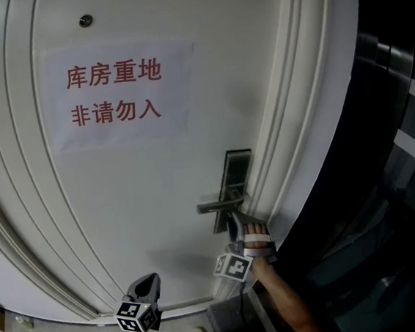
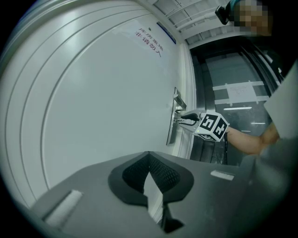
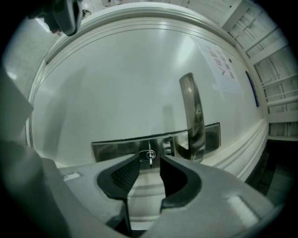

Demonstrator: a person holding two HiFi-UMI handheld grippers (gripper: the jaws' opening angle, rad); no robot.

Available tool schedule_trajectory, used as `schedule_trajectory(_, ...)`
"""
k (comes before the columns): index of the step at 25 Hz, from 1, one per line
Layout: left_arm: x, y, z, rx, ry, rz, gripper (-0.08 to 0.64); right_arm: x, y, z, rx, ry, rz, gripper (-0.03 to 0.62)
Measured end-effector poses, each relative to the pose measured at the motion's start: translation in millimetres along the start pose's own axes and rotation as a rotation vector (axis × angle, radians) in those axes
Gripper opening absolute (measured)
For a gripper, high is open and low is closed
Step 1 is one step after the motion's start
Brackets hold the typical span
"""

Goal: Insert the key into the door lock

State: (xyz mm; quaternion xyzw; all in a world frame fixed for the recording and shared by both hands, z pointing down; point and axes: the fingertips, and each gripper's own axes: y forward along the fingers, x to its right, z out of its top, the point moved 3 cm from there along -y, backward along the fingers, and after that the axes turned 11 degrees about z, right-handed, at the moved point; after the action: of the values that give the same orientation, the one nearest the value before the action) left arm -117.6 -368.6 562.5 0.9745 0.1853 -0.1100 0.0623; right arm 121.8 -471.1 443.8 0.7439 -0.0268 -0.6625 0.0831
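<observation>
The small silver metal key [image 3: 150,156] looks like it is already stuck in the keyhole, right between the tips of the right tongs [image 3: 149,163]. Those tongs are wide open, with one black pad on each side of the key, and they do not squeeze it. The left tongs [image 2: 149,157] are closed tight with nothing in them. They are off to the left, well apart from the lock. Behind the key is the long shiny metal lock plate [image 3: 116,149], and near the key the silver door handle [image 3: 193,116] sticks out from it. Past that is the big white door [image 1: 123,207], with a white paper sign with red writing [image 1: 115,94] higher up. I think the job is almost done, and the step now is to let go. To do it well, hold the right tongs wide open and pull them straight back, so no pad knocks the key or bumps the handle.
</observation>
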Motion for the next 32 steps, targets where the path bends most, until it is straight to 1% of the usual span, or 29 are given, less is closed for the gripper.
schedule_trajectory(5, -1, -4, 1, 0.008, 0.014, -0.001, 0.003, 5, -7, -1, -0.011, 0.004, -0.022, 0.132)
schedule_trajectory(8, 0, -7, 1, 0.009, 0.021, 0.0, 0.003, 3, -12, -1, -0.001, 0.037, -0.018, 0.13)
schedule_trajectory(11, 2, -10, 1, 0.009, 0.03, -0.005, 0.003, 7, -21, 1, 0.025, 0.088, -0.034, 0.13)
schedule_trajectory(17, 3, -17, 2, 0.007, 0.042, -0.01, 0.003, 7, -39, 0, 0.078, 0.246, -0.013, 0.085)
schedule_trajectory(21, 7, -20, 4, 0.008, 0.054, -0.018, 0.003, -1, -47, -6, 0.13, 0.401, 0.025, 0.066)
schedule_trajectory(24, 10, -21, 4, 0.006, 0.071, -0.025, 0.003, -9, -51, -8, 0.168, 0.52, 0.069, 0.049)
schedule_trajectory(30, 18, -25, 5, 0.004, 0.093, -0.041, 0.003, -20, -63, -11, 0.203, 0.681, 0.116, 0.018)
schedule_trajectory(32, 22, -27, 5, 0.0, 0.104, -0.05, 0.003, -27, -67, -12, 0.219, 0.754, 0.148, 0.006)
